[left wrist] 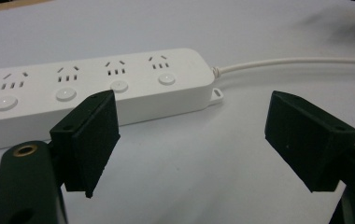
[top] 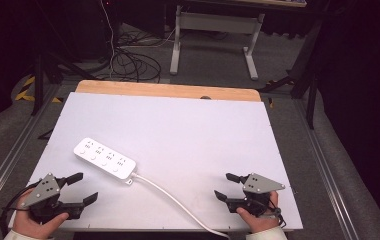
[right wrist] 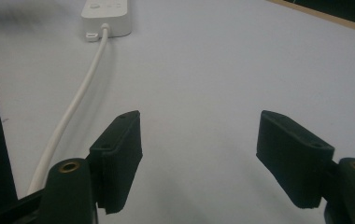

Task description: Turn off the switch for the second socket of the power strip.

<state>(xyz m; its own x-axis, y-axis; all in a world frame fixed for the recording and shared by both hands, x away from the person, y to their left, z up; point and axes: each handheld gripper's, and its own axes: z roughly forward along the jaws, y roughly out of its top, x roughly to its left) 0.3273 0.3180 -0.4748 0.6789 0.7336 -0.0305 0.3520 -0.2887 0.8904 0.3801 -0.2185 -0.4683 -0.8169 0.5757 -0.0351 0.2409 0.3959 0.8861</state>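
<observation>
The strip (top: 105, 159) is lying flat on the white board (top: 188, 125), at about 10 o'clock from the board's centre, sockets and buttons facing up. Its cord (top: 173, 199) is leaving the strip's 4 o'clock end and running off the near edge at 6 o'clock.

The left gripper (top: 80, 187) is resting near the 7 o'clock corner, jaws spread wide and holding nothing. In the left gripper view the strip (left wrist: 96, 88) is sitting just beyond the gap, near but apart. The right gripper (top: 226, 186) is resting near the 5 o'clock corner, jaws likewise released and empty, well apart from the strip (right wrist: 106, 16), with the cord (right wrist: 75, 100) passing at its 9 o'clock.

Probable faults from this position:

- The strip is smooth and light. A jaw meeting it at an angle is likely pushing it across the board rather than clamping it.
- A jaw closing over the top face is risking an unintended press on a button (left wrist: 66, 94).
- The cord is lying between both grippers. A right-hand move toward 9 o'clock is risking a snag, which would be dragging the strip out of line.
- Lifting by one end is likely letting the cord's weight tilt the strip.
</observation>
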